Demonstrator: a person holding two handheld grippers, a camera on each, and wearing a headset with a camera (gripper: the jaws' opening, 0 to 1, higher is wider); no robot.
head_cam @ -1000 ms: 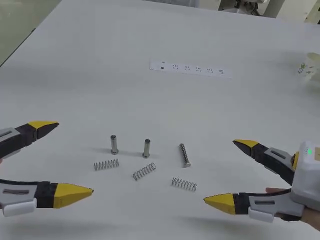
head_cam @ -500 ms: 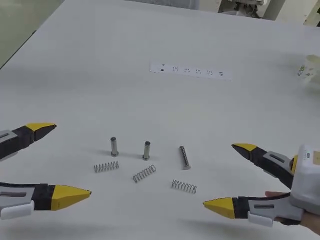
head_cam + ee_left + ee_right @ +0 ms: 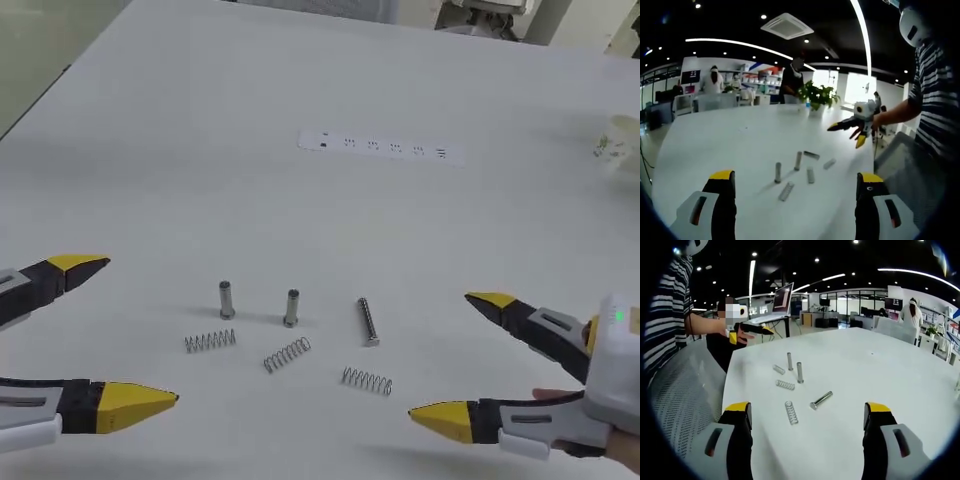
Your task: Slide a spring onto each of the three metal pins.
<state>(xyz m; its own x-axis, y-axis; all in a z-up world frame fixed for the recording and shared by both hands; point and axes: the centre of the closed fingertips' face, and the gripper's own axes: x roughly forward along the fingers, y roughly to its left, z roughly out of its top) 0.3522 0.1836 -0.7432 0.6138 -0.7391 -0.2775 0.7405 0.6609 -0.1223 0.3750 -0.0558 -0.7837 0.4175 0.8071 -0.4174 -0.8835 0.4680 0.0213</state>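
While left tongs [image 3: 135, 330] and right tongs [image 3: 442, 353] gape wide, empty, we judge the lower-centre spring [image 3: 367, 380] light, squashy; pinch gently mid-coil.

**Change over the last second, head view.** The whole scene, with the pins [image 3: 291, 308], springs [image 3: 288, 354] and power strip [image 3: 380, 147], sits slightly lower in the frame than before. This shift is uniform and belongs to the camera, not to the objects. Measured against it, the left gripper [image 3: 143, 330] draws a little to the left and nearer the person, which opens its gap from the leftmost spring [image 3: 210, 342]. Less of its body now lies within the frame. The displacement is small.
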